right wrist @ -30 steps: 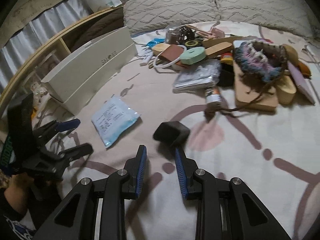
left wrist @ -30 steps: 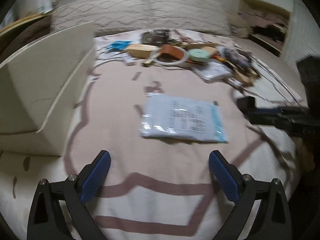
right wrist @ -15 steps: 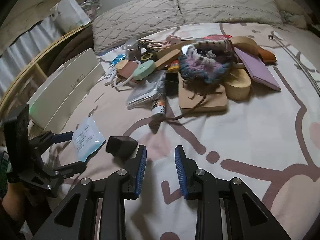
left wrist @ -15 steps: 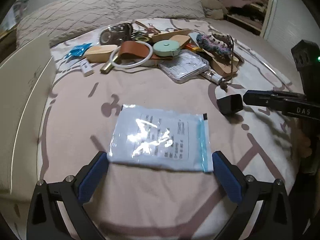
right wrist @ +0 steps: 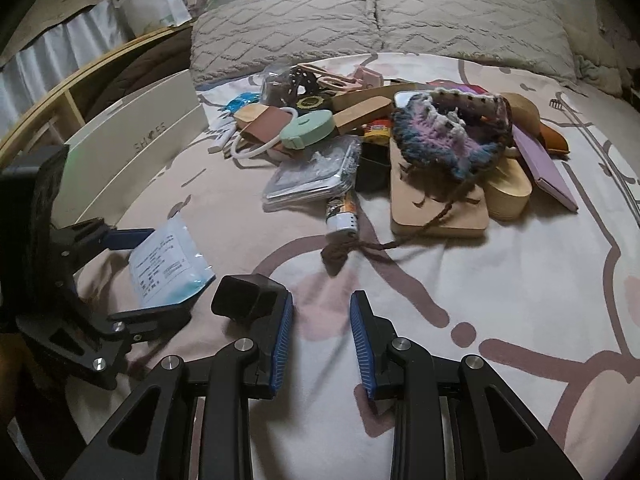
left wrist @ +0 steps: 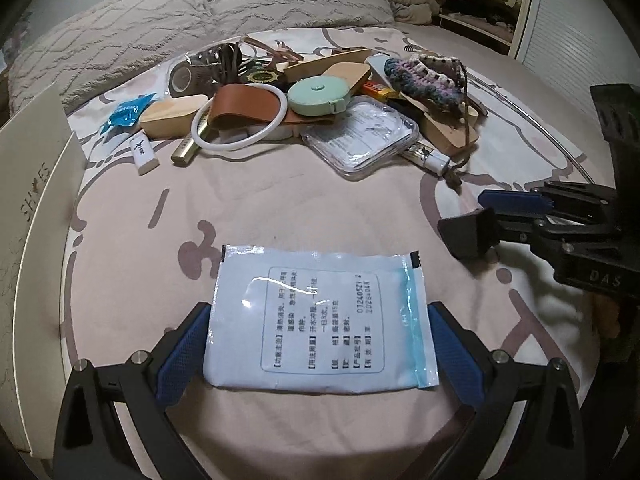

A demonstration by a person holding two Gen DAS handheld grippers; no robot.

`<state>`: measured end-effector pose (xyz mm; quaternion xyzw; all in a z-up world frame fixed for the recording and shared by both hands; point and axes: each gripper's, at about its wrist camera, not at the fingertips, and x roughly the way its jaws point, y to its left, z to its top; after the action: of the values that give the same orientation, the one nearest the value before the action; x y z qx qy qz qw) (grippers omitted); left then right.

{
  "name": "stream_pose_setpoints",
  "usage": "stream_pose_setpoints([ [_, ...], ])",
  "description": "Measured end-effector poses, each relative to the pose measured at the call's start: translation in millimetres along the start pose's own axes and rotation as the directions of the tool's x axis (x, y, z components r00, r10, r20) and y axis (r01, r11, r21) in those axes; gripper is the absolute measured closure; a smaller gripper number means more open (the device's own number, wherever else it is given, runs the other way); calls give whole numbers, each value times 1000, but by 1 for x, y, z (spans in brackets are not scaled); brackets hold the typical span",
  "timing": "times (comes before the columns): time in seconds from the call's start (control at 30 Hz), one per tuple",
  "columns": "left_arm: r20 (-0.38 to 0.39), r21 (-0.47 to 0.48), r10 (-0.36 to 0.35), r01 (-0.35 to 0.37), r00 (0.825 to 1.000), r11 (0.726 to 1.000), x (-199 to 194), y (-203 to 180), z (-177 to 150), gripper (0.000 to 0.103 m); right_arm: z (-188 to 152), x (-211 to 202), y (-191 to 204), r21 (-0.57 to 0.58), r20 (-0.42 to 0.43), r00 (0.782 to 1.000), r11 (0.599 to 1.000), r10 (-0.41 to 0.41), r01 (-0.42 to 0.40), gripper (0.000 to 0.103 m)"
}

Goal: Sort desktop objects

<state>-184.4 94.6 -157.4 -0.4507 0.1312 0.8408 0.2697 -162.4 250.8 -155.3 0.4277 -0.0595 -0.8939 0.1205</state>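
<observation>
Now that the left gripper (left wrist: 318, 354) has slid forward to straddle the blue packet (left wrist: 320, 320) on the bedspread (left wrist: 280, 208), jaws apart and not yet pressing, we judge a pickup imminent, while the right gripper (right wrist: 322, 338), jaws just widening, holds nothing.

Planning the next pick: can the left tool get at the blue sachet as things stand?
Probably yes. The left tool is open and straddles the sachet, which lies flat and alone on the bedsheet; nothing blocks it.
</observation>
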Motion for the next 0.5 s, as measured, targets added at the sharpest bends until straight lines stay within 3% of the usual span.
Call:
stream_pose_setpoints([
  [0.1, 6, -10, 8, -8, 1000, 1000, -2, -2, -4, 0, -3, -2, 5, -34, -6, 999, 999, 33, -33, 56],
  [0.3, 19, -65, 13, -12, 1000, 998, -7, -3, -11, 0, -10, -7, 19, -137, -13, 1000, 991, 4, -6, 55],
  [0.5, 38, -88, 65, -62, 997, 994, -8, -1, -10, 1, -13, -13, 12, -155, -19, 999, 987, 27, -29, 55],
])
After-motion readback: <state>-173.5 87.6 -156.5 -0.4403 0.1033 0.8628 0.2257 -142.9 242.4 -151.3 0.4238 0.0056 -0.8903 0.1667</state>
